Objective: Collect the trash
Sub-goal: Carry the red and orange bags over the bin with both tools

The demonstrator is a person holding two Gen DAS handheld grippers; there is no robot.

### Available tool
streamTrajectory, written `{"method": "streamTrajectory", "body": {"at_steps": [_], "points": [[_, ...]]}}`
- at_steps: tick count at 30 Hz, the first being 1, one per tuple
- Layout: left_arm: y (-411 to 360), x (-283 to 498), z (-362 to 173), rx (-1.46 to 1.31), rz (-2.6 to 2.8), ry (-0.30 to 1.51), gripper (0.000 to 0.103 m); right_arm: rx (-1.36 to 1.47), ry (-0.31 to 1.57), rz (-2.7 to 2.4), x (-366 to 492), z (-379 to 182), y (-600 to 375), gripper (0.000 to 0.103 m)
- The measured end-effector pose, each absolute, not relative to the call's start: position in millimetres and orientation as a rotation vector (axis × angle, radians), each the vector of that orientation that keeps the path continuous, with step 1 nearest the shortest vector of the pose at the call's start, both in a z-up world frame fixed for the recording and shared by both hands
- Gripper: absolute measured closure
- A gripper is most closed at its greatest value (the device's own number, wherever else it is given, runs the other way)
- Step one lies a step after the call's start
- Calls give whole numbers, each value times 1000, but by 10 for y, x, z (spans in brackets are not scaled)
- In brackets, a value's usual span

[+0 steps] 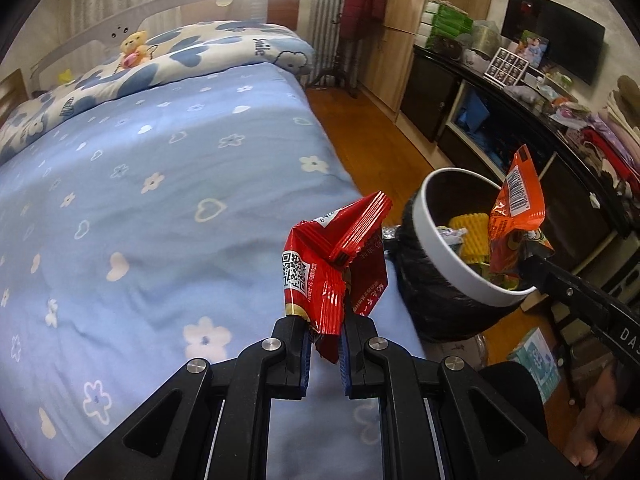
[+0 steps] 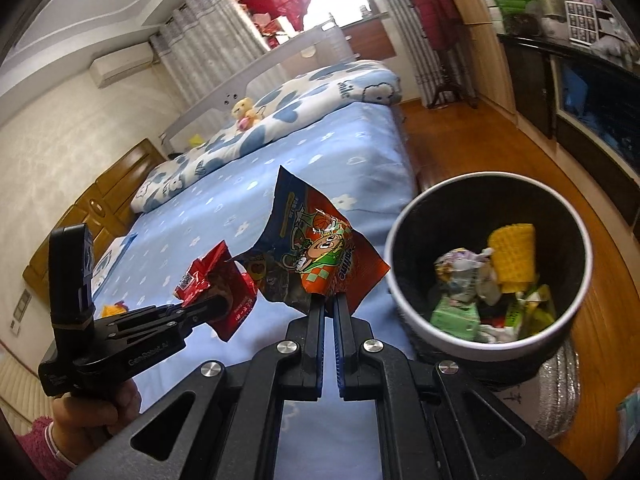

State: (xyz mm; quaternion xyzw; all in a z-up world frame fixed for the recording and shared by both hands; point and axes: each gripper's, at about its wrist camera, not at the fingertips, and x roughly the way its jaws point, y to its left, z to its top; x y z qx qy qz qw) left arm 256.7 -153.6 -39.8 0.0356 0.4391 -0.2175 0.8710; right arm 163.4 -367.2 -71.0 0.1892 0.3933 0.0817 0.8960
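My left gripper (image 1: 326, 320) is shut on a crumpled red snack wrapper (image 1: 328, 256), held over the blue bed's edge just left of the trash bin (image 1: 434, 248). The bin has a white rim and a black liner, and several wrappers and a yellow piece lie inside. In the right wrist view my right gripper (image 2: 329, 300) is shut on an orange and blue cartoon snack wrapper (image 2: 316, 256), just left of the bin (image 2: 460, 342). The left gripper (image 2: 200, 306) with the red wrapper (image 2: 218, 284) shows at the left there. The orange wrapper (image 1: 516, 208) hangs over the bin's far rim.
The bed (image 1: 160, 200) with a flowered blue sheet fills the left. A wooden floor (image 1: 380, 148) runs between it and a cluttered dark cabinet (image 1: 520, 92). A foil bag (image 2: 560, 392) lies on the floor by the bin. A person's hand (image 2: 100, 400) grips the left handle.
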Motion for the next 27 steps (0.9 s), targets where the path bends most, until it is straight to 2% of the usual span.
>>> {"method": "streamTrajectory", "body": {"at_steps": [27], "points": [[-2288, 2773, -353, 169, -595, 905, 93, 439, 806, 13, 1531, -710, -4437, 99]]}}
